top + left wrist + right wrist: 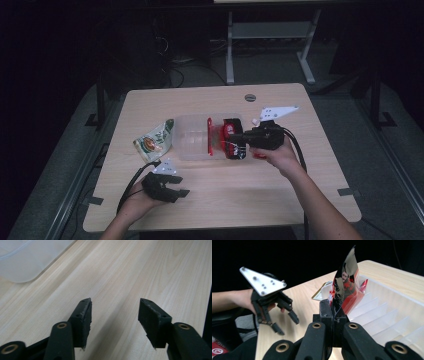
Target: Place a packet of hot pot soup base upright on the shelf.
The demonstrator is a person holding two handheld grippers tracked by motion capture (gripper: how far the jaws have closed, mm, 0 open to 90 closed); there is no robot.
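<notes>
A clear plastic bin with dividers lies mid-table. My right gripper hovers over its right end, shut on a shiny black-and-red packet; in the right gripper view this packet rises upright from the closed jaws of the right gripper above the bin. A second red packet stands inside the bin. A green snack bag lies left of the bin. My left gripper rests near the front left, open, with bare table between the jaws of the left gripper.
The wooden table has free room along its front and right side. A bin corner shows at the upper left of the left gripper view. Desk legs and cables stand beyond the far edge. The left gripper sits left of the bin.
</notes>
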